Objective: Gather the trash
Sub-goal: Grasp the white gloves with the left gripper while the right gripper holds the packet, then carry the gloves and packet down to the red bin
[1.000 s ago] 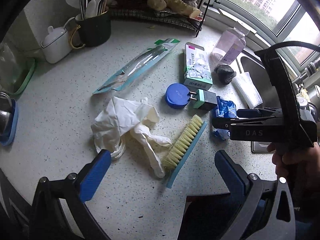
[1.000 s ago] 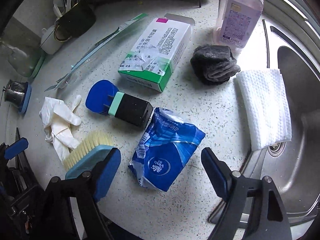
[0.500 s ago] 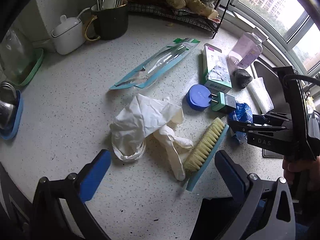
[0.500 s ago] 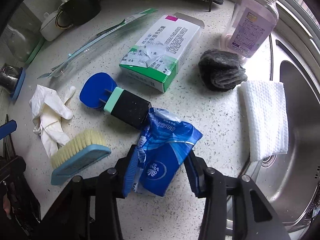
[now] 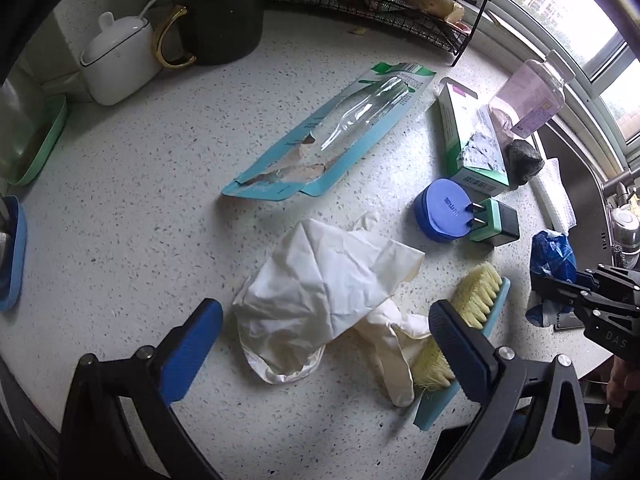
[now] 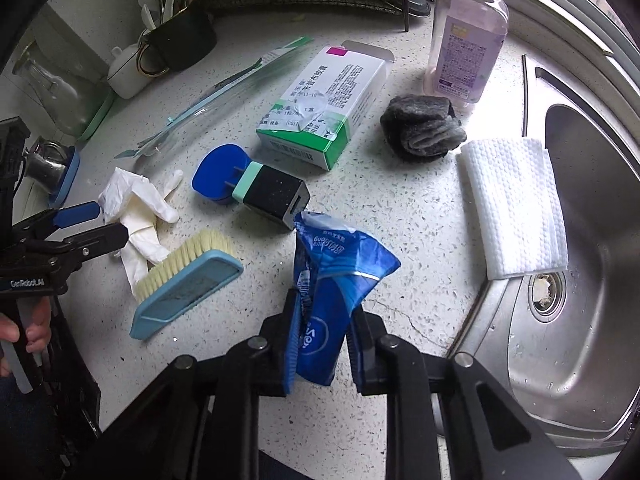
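My right gripper is shut on a crumpled blue tissue wrapper and holds it just above the speckled counter; the wrapper also shows in the left wrist view. My left gripper is open, its fingers on either side of the crumpled white rubber gloves, close above them. The gloves also show in the right wrist view. A torn teal blister pack and an opened green-and-white medicine box lie further back.
A blue-backed scrub brush lies against the gloves. A black charger on a blue lid, grey scourer, purple bottle and white cloth sit near the sink. Mug, white pot and wire rack stand behind.
My right gripper has closed on the blue wrapper and lifted it off the counter. My left gripper has moved forward and down over the gloves, still open.
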